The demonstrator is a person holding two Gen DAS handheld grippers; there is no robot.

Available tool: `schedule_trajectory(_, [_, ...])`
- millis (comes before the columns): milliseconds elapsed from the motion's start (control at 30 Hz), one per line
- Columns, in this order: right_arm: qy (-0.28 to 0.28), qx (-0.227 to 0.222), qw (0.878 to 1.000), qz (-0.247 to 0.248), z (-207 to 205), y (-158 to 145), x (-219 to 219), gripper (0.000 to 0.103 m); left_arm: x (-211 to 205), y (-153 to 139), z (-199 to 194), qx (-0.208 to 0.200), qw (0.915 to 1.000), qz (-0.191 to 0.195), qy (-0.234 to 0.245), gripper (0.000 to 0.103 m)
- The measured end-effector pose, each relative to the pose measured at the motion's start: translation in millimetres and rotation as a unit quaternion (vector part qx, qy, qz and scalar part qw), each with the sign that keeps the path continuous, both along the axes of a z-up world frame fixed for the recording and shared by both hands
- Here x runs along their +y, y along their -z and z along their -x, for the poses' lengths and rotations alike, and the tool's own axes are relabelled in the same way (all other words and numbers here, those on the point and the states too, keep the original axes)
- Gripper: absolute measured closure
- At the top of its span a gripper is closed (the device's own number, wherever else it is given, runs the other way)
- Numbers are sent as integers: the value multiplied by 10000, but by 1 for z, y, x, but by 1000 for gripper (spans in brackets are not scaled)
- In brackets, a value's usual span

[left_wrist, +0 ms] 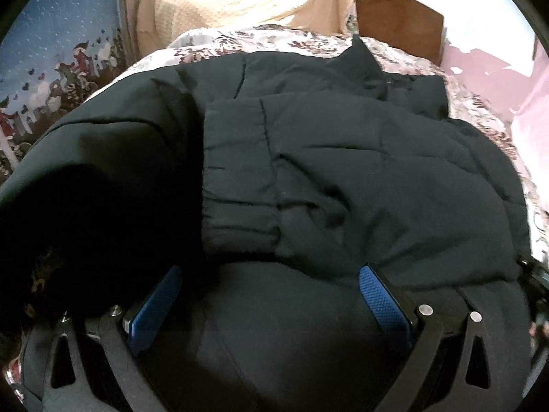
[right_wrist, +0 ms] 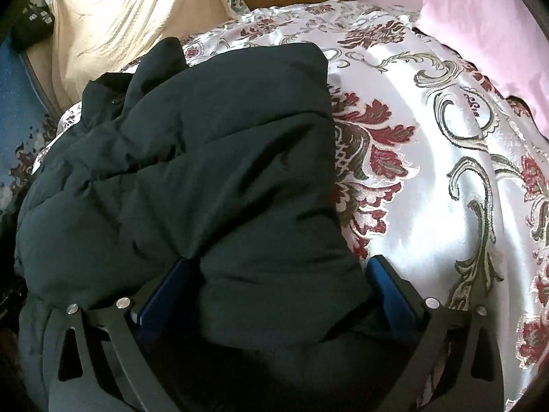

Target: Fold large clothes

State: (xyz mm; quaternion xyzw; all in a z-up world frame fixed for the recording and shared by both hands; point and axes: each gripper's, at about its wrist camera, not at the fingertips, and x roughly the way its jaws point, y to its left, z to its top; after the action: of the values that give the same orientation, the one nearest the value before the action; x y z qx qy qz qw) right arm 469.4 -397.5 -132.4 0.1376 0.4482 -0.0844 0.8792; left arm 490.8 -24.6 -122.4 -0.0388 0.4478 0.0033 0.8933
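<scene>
A large black padded jacket [left_wrist: 308, 158] lies on a floral satin bedspread [left_wrist: 212, 43], with both sleeves folded across its body and an elastic cuff [left_wrist: 240, 230] toward the near hem. My left gripper [left_wrist: 271, 274] is open, its blue pads [left_wrist: 384, 305] wide apart with the jacket's near hem between them. In the right wrist view the same jacket [right_wrist: 206, 158] fills the left half. My right gripper [right_wrist: 278, 267] is open, with a bulge of the jacket's near right edge between its blue pads [right_wrist: 387, 292].
The bedspread [right_wrist: 429, 178] stretches out to the right of the jacket. A cream blanket [right_wrist: 130, 17] and a wooden headboard [left_wrist: 398, 17] are at the far end. A pink wall [right_wrist: 480, 27] stands on the right. A blue patterned cloth [left_wrist: 61, 41] hangs at left.
</scene>
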Motion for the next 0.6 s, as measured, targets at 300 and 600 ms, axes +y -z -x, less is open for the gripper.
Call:
schedule_trajectory(300, [270, -495, 9984, -55, 21, -24, -8, 2, 47, -78, 77, -311, 9990, 256, -171, 0])
schedule_trajectory(600, [-593, -880, 9942, 184, 73, -79, 56, 2, 172, -72, 135, 149, 9687, 2121, -1277, 0])
